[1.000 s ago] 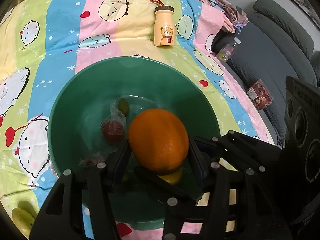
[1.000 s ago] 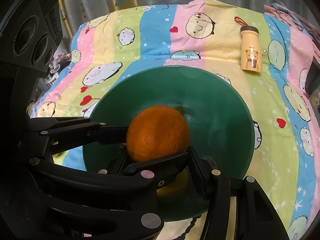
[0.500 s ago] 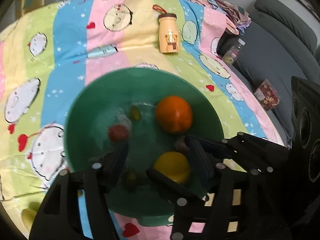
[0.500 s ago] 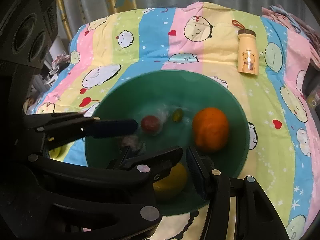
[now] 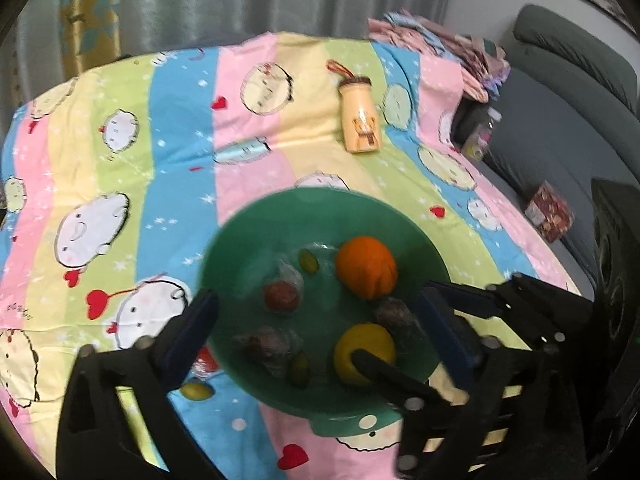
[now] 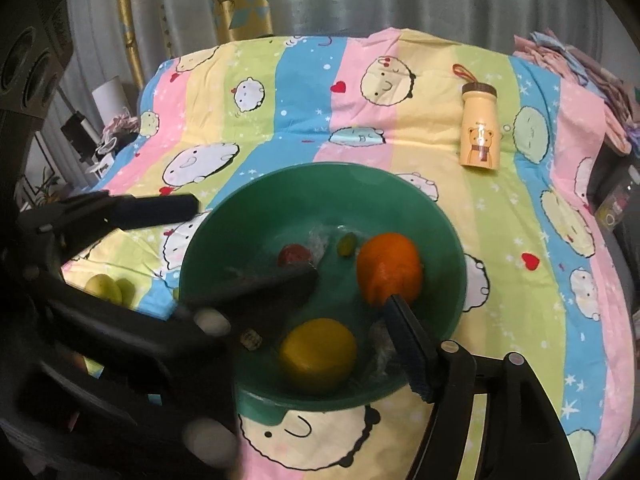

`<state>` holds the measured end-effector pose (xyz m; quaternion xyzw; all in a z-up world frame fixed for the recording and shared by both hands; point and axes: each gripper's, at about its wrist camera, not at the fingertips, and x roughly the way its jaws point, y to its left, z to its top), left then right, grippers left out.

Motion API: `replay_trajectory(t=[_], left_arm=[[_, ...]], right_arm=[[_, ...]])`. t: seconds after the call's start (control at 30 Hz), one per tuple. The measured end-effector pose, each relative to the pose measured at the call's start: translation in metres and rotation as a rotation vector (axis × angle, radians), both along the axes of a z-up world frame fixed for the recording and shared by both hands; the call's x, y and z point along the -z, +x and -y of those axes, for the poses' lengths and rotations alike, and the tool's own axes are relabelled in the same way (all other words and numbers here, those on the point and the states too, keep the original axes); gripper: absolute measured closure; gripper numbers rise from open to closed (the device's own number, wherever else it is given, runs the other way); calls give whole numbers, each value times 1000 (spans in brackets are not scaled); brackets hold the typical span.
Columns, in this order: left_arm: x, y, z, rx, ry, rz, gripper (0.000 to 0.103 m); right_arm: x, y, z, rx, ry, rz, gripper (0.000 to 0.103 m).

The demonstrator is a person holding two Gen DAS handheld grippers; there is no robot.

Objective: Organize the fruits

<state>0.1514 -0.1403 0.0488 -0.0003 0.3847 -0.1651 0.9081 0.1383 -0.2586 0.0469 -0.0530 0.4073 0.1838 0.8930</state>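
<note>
Nearest the bowl's front rim, the left gripper (image 5: 316, 344) stands spread as wide as it goes, nothing between its fingers (image 5: 188, 332); they have just been opening. The right gripper (image 6: 352, 292) sits over the same near edge, its fingers parted and empty too, also just opening.

Inside the green bowl (image 6: 448, 240): a yellow fruit (image 6: 318, 354) at the near side, wrapped dark pieces beside it, a red fruit (image 5: 281, 296) left of centre, a small green one (image 5: 309, 261) toward the far wall. The orange (image 5: 366, 267) lies free on the bowl's right side, touched by neither gripper.

Left of the bowl, on the striped cloth over the worktop (image 6: 256, 128), two small yellow-green fruits (image 6: 108, 288) wait outside; one more (image 5: 196, 391) shows just off the near-left rim.

Beyond the bowl, well apart, a cream bottle with a bear print (image 6: 479, 128) lies on the cloth.

Risks, as judged:
- Orange rests high on the sloped wall; it may roll down and knock the small fruit.
- Both grippers crowd the near rim; a turn toward the outside fruits could clip the rim and tip or slide the bowl on loose cloth.
- Small round fruits may squirt from a wide grasp.
</note>
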Motion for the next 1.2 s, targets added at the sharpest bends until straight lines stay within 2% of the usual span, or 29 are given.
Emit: replay_trajectory(t=[0.17,0.3,0.63,1.2], left_arm=[[-9,-7,-15,-54,-2,33,1],[-12,-13,-25,-87,8,47,1],[-25,-31,-35,-120,27,93,0],[-49,-63,-34,-153,94,199,0]], right_arm=[[-12,-8,7,13,12,37,31],[-22,-15,14,35,12,71,22],[-42,-30,20,49,48,136,16],[-60,-48,31,47,89,194,15]])
